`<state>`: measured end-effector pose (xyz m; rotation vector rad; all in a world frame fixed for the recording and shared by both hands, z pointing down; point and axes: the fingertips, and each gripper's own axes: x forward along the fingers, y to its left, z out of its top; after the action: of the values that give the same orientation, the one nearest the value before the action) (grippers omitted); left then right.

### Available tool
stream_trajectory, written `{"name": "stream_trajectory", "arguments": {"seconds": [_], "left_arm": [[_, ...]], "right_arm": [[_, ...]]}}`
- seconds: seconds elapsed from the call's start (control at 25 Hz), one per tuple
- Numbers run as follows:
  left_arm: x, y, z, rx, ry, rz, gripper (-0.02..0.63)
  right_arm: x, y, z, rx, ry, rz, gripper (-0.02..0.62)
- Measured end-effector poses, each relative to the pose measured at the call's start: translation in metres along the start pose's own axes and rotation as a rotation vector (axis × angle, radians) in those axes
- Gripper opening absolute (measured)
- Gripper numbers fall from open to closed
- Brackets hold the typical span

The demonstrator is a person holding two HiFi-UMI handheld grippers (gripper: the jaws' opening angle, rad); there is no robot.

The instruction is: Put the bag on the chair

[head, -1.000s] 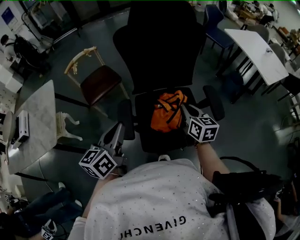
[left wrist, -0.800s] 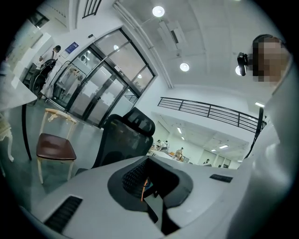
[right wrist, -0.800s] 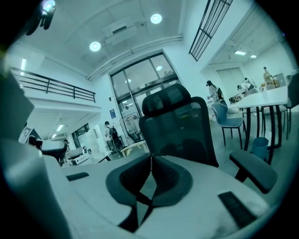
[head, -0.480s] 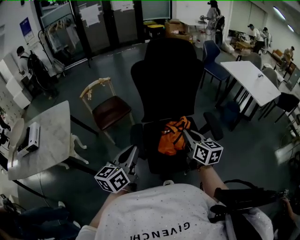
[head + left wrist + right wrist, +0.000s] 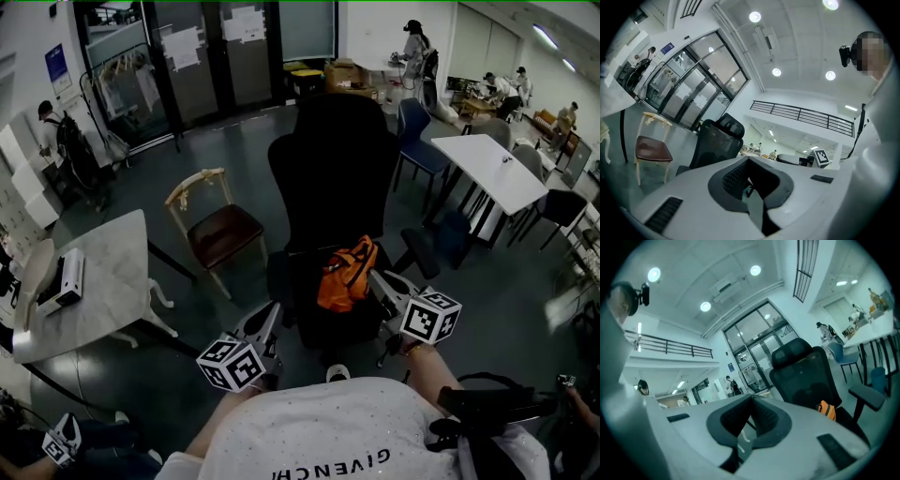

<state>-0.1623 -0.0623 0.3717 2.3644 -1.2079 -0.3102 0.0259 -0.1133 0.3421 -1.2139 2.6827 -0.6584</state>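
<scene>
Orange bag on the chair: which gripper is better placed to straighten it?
Probably the right gripper: it points beside the orange bag, while the left gripper sits farther off, near the chair's left edge.

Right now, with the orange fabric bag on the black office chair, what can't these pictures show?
Orange fabric bag: only a sliver in the right gripper view, cut off by the right gripper; absent from the left gripper view.
White device on the marble table, head view: too small to identify.
</scene>
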Motion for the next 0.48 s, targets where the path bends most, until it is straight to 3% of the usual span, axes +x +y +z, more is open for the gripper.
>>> {"name": "stream_trajectory", "arguments": {"seconds": [0.12,0.48], "left_arm": [[-0.004,-0.013,-0.001,0.012,0.004,-0.031,0.0],[-0.007,-0.045,-0.002,0.01,-0.019,-0.076,0.0]], "right_arm": [[-0.021,0.008,0.004,0.048,-0.023,0.009,-0.003],[-0.075,0.014,0.002,0.007,-0.027,-0.011,-0.003]]}}
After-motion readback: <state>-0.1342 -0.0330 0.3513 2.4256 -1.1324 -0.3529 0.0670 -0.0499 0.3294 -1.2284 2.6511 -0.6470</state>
